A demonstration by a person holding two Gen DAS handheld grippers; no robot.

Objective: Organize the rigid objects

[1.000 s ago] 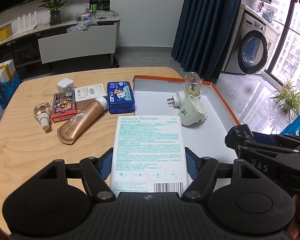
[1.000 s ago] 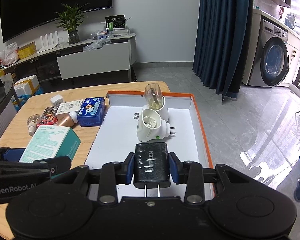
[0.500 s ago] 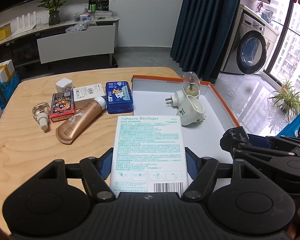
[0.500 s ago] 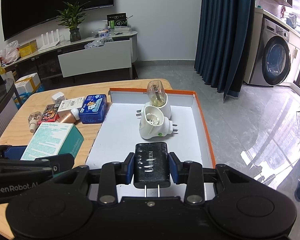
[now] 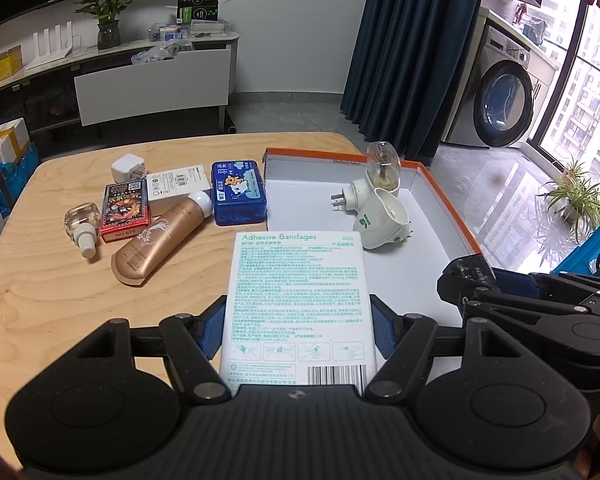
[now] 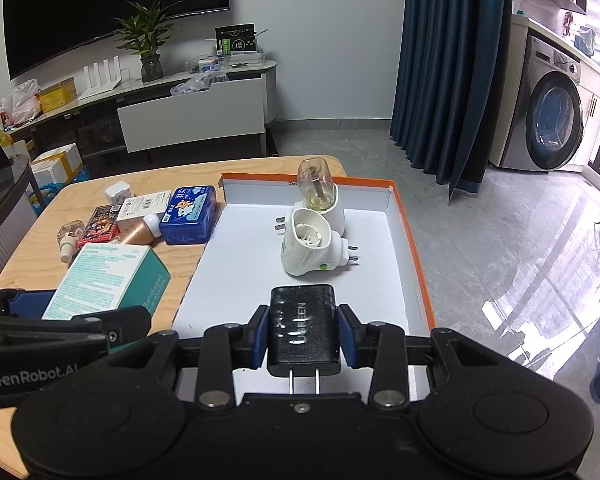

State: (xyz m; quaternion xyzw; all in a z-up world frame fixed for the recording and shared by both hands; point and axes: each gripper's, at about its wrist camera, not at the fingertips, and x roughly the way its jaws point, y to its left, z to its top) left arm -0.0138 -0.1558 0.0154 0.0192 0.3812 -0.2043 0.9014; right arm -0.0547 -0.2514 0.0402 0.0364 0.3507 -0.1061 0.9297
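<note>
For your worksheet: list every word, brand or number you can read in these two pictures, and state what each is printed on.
"Adhesive Bandages": bandage box.
"UGREEN": black charger.
"NO 975": red card box.
"GenRobot.AI": left gripper.
"33x23x12.5x5cm": tray rim.
Blue tin, white carton, bandage box small print: too small to read.

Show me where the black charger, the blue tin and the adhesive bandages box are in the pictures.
black charger [image 6: 303, 328], right wrist view, on its glossy top face.
blue tin [image 5: 238, 192], left wrist view, on the printed lid.
adhesive bandages box [image 5: 298, 300], left wrist view, on the text panel facing up.
</note>
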